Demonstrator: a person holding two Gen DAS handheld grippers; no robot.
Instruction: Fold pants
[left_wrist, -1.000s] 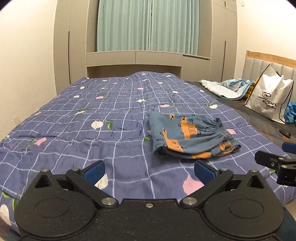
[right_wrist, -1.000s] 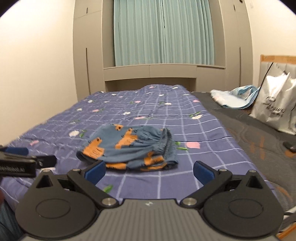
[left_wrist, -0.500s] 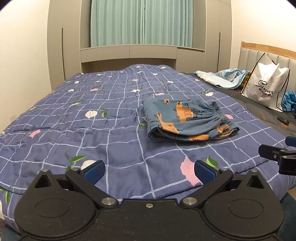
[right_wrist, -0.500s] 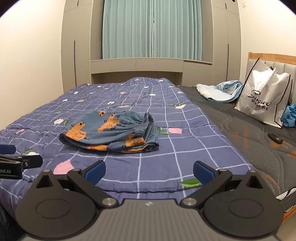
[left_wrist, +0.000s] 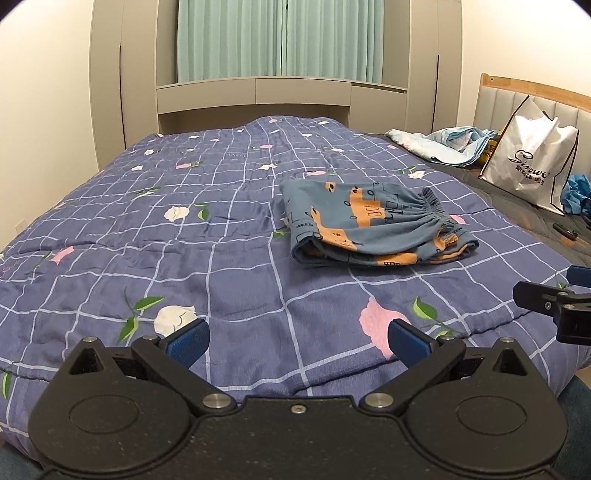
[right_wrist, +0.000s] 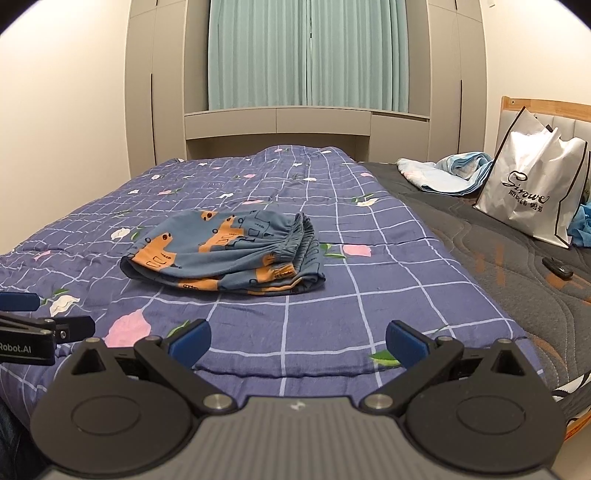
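The blue pants with orange print lie folded into a compact stack on the purple checked quilt, elastic waistband to the right. In the right wrist view the same pants sit left of centre. My left gripper is open, well short of the pants, near the bed's front edge, nothing between its blue pads. My right gripper is open too, also held back from the stack and empty. Each gripper's tip shows at the edge of the other's view.
A white shopping bag leans on the headboard at the right. A light blue cloth lies crumpled on the dark grey mattress, with a small black object nearby. Cabinets and green curtains stand behind the bed.
Both grippers have drawn back and risen from the folded pants, which have stayed in place. Both stay open and empty.
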